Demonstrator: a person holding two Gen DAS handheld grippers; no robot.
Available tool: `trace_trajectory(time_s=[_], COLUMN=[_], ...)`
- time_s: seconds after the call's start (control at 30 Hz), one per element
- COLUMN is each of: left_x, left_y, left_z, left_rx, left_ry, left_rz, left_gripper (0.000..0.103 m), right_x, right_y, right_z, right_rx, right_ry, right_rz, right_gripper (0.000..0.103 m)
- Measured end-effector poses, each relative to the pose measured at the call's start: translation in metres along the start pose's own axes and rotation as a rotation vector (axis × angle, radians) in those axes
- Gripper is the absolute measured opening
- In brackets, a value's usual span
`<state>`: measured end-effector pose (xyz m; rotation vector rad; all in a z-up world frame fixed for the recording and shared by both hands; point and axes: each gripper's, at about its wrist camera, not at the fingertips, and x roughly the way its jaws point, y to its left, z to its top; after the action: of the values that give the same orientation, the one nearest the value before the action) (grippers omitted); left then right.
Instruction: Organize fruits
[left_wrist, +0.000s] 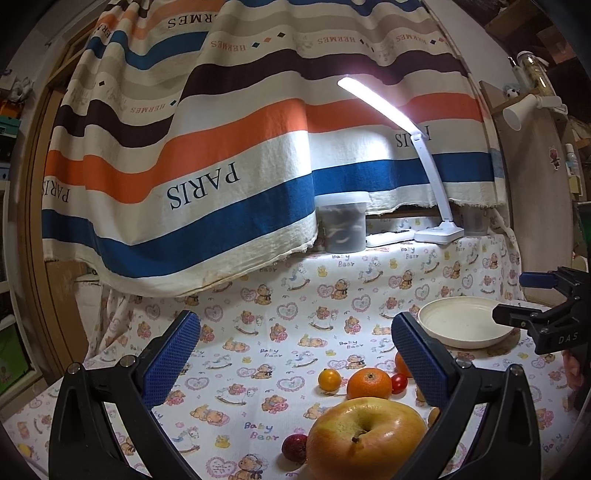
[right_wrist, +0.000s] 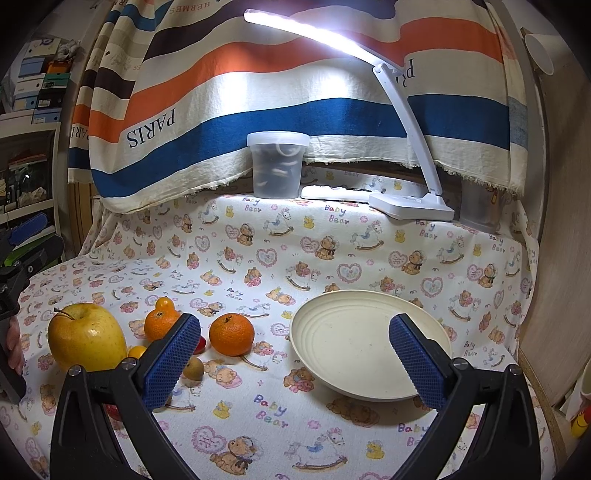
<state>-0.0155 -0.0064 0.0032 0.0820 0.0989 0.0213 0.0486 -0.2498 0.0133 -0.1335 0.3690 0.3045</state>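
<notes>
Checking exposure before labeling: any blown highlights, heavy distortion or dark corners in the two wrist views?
Left wrist view: the desk lamp bar is clipped white, the fisheye bows the striped cloth, and the corners are vignetted black. Right wrist view: the same lamp glare washes the cloth beneath it; the plate and apple stay evenly lit and sharp.

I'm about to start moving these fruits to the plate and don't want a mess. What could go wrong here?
The apple is wide and smooth; it may slip from the open left gripper. Small tomatoes sit close against the oranges, so a grab could knock them rolling. The plate is shallow, and round fruit might roll off its rim.
</notes>
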Motion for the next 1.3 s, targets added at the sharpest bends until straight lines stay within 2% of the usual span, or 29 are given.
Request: trace_trajectory(time_s=[0.47,0.6,0.77,0.8,0.9,1.07,1.2,1.3], left_x=[-0.008,-0.008,-0.011,-0.011,-0.006,0.000,0.005,0.011], left_y=[-0.004,-0.003,-0.006,-0.007,-0.005,0.006,0.006,0.008], left_z=[-0.001,-0.001,0.000,0.000,0.000,0.000,-0.001,-0.002], left_rx=[0.026,0.011,0.023,0.029,0.025,-0.029,-0.028,-0.035], left_ry=[-0.043,-0.033,-0.047,-0.048,-0.025,-0.002,0.023,0.061], left_rz=[0.007,-0.002,-0.009,-0.013,0.001,-0.013,-0.024,0.030], left_gripper=[0.103,0.103,0.103,0.103,0.103,0.103,0.103,0.103], right_x=[-0.001,0.002,-0.004,-0.008,-0.008,-0.005,0.000,0.005], right_y=[-0.001,-0.003,-0.001,0.000,-0.001,-0.012,-0.015,-0.017], right_z=[-0.003,-0.003,-0.002,-0.003,-0.002,-0.001,-0.001,-0.001], right_rx=[0.016,0.030,0.041,0.040,0.039,0.094,0.111,0.116], right_ry=[0.000,0.022,0.008,-0.005,-0.005,0.005,0.038,0.065], right_rz=[0.003,0.050,-0.095,-0.095,-0.071,-0.037,-0.007,0.002], right_gripper=[0.103,0.103,0.103,0.103,0.103,0.103,0.103,0.103])
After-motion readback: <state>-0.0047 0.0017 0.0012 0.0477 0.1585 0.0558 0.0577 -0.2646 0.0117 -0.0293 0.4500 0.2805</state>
